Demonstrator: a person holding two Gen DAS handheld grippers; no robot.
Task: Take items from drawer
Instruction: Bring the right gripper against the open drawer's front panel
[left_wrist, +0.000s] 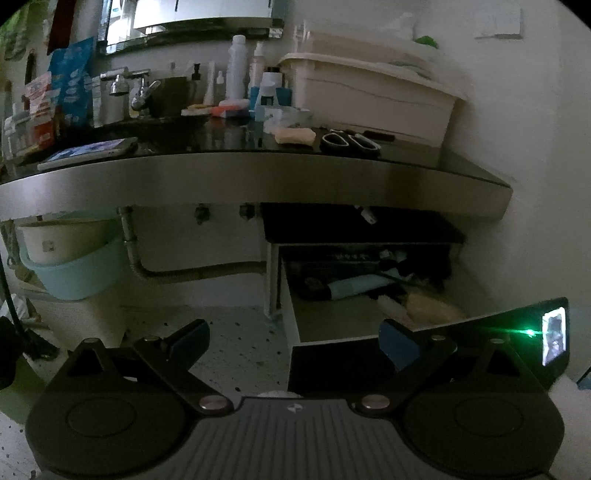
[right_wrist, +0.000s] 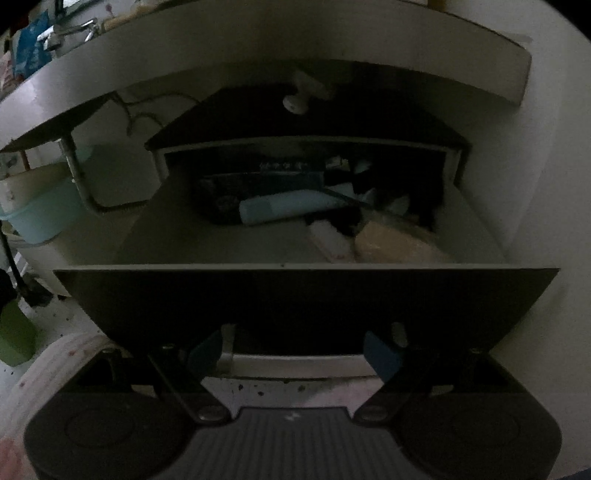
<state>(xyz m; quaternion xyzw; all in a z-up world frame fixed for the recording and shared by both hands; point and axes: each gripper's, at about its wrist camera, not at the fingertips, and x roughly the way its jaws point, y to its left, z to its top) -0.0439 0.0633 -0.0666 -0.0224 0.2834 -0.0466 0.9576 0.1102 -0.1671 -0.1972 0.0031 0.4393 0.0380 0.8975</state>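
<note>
Reaching was the step in hand: the dark-fronted white drawer (right_wrist: 306, 299) stood open, a pale blue tube (right_wrist: 291, 208) lying inside. My right fingers (right_wrist: 295, 354) hung spread and empty before its front; my left fingers (left_wrist: 295, 341) were likewise released. Next, I judged, came dipping in over the front.

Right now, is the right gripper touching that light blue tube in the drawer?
Apart. The right wrist view shows the right gripper open below the drawer front, while the light blue tube lies inside, well beyond it.
</note>
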